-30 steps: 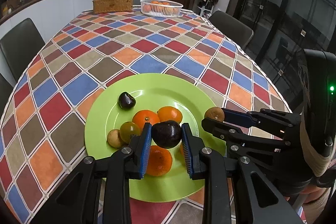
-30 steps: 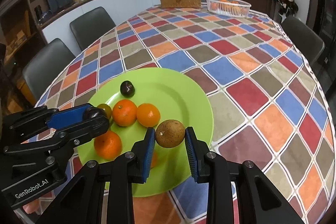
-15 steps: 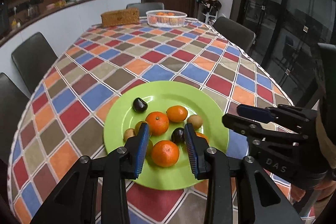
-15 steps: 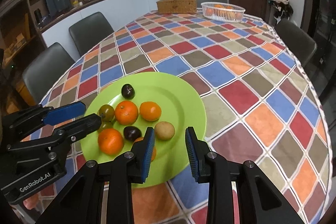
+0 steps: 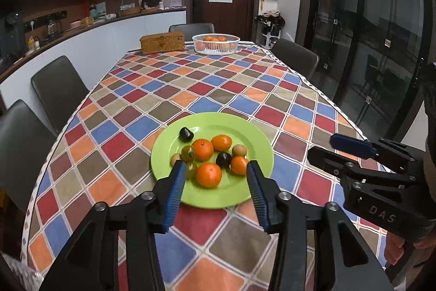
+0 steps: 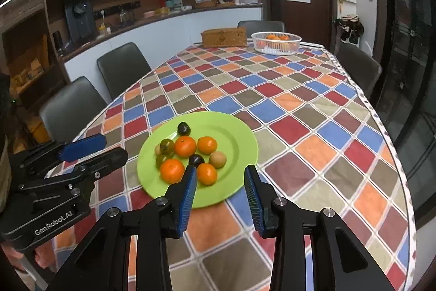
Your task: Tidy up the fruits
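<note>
The left gripper (image 5: 214, 176) hangs above the near rim of the green plate (image 5: 245, 198), its blue-padded jaws spreading apart with nothing between them; the fruit seen in the gap lies on the plate beyond the tips. The right gripper (image 6: 219, 180) hovers over the same near edge of the plate (image 6: 239, 152), its jaws likewise opening and empty, and each gripper shows at the side of the other's view, just off the plate's flank. All the loose fruit sits clustered on the plate's near-left half: four oranges (image 5: 208, 175), the biggest nearest the grippers; a dark plum (image 5: 223, 159) among them and a second dark plum (image 5: 186, 134) alone toward the far side of the plate; a brownish round fruit (image 5: 239, 149) on the cluster's right edge; and on its left edge a greenish fruit (image 5: 188, 153) with two smaller ones I cannot identify. The plate rests on a table under a checkered cloth (image 5: 245, 89) of red, blue, orange and tan diamonds. Well beyond the plate, at the table's far end, a white wire basket (image 5: 215, 44) holds more oranges, with a woven box (image 5: 162, 42) just to its left. Dark chairs (image 5: 58, 92) stand around the table
</note>
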### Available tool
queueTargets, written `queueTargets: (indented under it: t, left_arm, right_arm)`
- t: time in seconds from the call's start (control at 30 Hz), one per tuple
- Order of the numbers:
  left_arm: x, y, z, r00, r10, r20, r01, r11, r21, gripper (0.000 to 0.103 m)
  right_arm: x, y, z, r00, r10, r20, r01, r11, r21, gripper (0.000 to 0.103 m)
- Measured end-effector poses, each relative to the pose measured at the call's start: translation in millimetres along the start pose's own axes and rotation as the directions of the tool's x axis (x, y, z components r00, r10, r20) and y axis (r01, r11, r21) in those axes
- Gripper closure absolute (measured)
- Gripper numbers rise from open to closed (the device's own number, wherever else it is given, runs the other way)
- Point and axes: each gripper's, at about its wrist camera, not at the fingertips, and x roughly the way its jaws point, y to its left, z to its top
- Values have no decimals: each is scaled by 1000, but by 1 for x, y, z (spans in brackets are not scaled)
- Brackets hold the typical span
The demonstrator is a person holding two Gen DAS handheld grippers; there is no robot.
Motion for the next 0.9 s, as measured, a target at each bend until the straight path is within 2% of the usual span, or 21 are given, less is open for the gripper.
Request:
queueTargets:
  t: [0.07, 0.17, 0.27, 0.47, 0.9]
  left_arm:
    - [-11, -1, -5, 1000, 11, 7, -11, 1000, -4, 52]
    - [-25, -3, -12, 1000, 23, 12, -22, 1000, -13, 46]
    - [-39, -7, -21, 999, 38, 25, -38, 999, -8, 43]
    - [-64, -13, -36, 998, 29, 50, -28, 1000, -12, 38]
    - [-96, -26, -52, 996, 8, 94, -9, 1000, 3, 38]
  right_arm:
    - [-11, 2, -4, 1000, -10, 17, 10, 1000, 1, 55]
    - [-30, 5, -13, 999, -32, 39, 32, 999, 2, 53]
    - [-46, 8, -20, 998, -45, 53, 45, 999, 7, 46]
    - [-70, 14, -38, 996, -53, 67, 52, 999, 14, 46]
    - [-110, 21, -67, 992, -82, 100, 81, 997, 15, 46]
